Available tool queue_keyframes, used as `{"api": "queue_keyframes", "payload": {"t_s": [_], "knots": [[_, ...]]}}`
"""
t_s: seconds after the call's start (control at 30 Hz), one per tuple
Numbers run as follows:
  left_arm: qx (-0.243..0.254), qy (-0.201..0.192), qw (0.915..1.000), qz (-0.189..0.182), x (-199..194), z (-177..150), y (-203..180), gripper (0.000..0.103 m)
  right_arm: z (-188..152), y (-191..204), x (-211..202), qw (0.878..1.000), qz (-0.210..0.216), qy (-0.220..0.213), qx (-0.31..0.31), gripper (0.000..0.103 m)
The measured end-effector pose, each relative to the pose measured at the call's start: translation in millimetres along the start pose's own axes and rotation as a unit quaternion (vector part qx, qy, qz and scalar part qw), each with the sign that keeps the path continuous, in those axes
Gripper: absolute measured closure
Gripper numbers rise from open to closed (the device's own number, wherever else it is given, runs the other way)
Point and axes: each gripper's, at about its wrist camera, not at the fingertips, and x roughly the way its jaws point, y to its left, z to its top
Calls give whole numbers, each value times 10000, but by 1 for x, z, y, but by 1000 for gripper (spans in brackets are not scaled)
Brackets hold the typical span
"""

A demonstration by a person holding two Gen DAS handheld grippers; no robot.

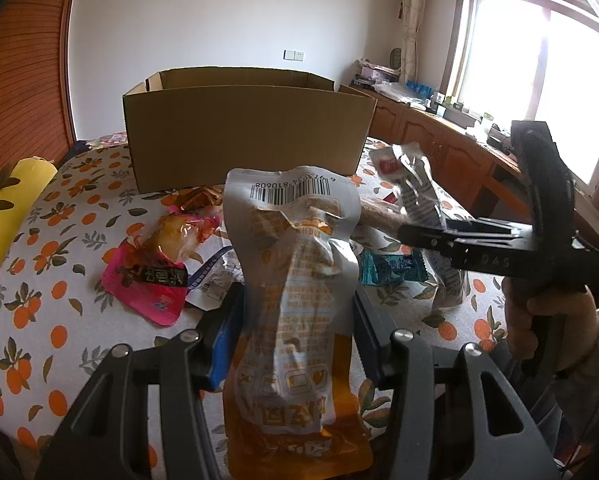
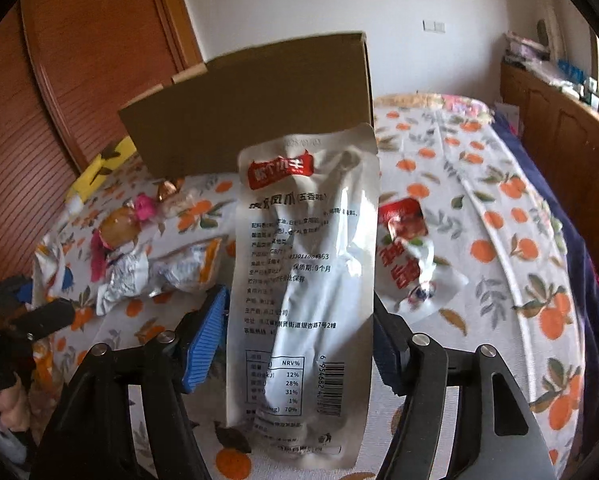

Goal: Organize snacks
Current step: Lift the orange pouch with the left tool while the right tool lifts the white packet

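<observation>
An orange-and-silver snack pouch (image 1: 295, 308) is gripped between the blue-padded fingers of the left hand-held gripper (image 1: 295, 336), its barcode end raised toward the far side. A silver foil packet (image 2: 303, 292) with a red label is clamped upright in the right hand-held gripper (image 2: 299, 344), with one pad against each long edge. In the left wrist view this right hand-held gripper is seen from the side at the right, with the hand (image 1: 555, 332) around its handle and the same packet carried at its tip.

An open cardboard box (image 1: 243, 132) is set on the far part of the bed (image 1: 39, 280), which is covered by a sheet printed with oranges. Between the box and the two held packets, loose snacks are scattered on the sheet: a pink pouch (image 1: 147, 280) at the near left, a teal wrapper (image 1: 391, 268) to the right of the held pouch, and a red-and-white packet (image 2: 407, 248) lying just right of the silver one in the right wrist view. A yellow pillow (image 1: 3, 216) is seen at the left edge of the bed, and wooden cabinets (image 1: 439, 140) under a window at the far right.
</observation>
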Motion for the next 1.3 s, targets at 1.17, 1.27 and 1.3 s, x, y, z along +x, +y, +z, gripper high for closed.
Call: {"api": "queue_keyframes", "payload": {"t_s": [1.17,1.27,1.3], "knots": [[-9,9,10000,-21,-3,4,-3,52,-7,12,14,9971,-459,450,-395,25],[-9,0,10000,-19,-2,4,-3,52,-12,13,11,9963,-491,542,-446,25],[-5,1,10000,-19,-2,4,-3,52,-13,13,10,9963,-490,558,-432,25]]}}
